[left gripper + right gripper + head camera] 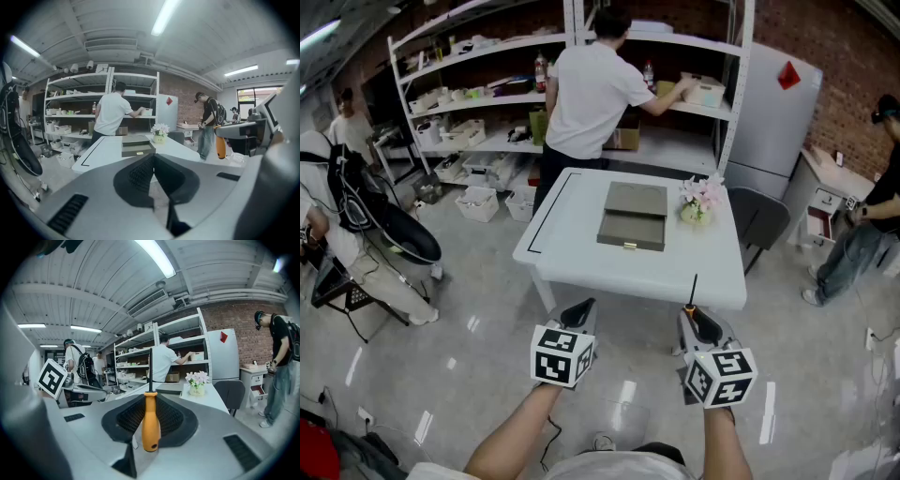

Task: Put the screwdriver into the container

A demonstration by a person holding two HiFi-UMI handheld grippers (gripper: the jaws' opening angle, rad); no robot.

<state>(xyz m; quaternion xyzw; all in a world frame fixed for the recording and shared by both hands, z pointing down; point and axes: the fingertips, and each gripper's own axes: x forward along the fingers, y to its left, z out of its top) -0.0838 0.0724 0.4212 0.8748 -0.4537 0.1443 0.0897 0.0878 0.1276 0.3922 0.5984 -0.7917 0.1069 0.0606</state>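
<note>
We stand on a glossy grey floor (459,375), facing a white shelving unit (487,56) along the brick back wall, with a grey refrigerator (773,112) to its right. A person (591,94) in a white shirt stands at the shelves, back turned to us. Between that person and us stands a white square table (572,239), with a dark chair (759,217) at its right side. The container (633,216), a flat grey-brown box with a small brass-coloured clasp on its near edge, lies on the table's middle, nearer the far half; we cannot tell whether its lid is open. A flower pot (697,204) with pale pink blooms stands just beside the container's right far corner. We hold both tools above the floor, short of the table's near edge. The left gripper (579,313) has its jaws brought fully together, with nothing between them. The right gripper (703,324) has its jaws closed on the screwdriver (150,420), clamping the orange handle between the two ribbed pads. The handle's butt end points back toward the camera, and the dark shaft rises straight out past the jaw tips toward the table. The screwdriver is well apart from the container and is not over the tabletop.
</note>
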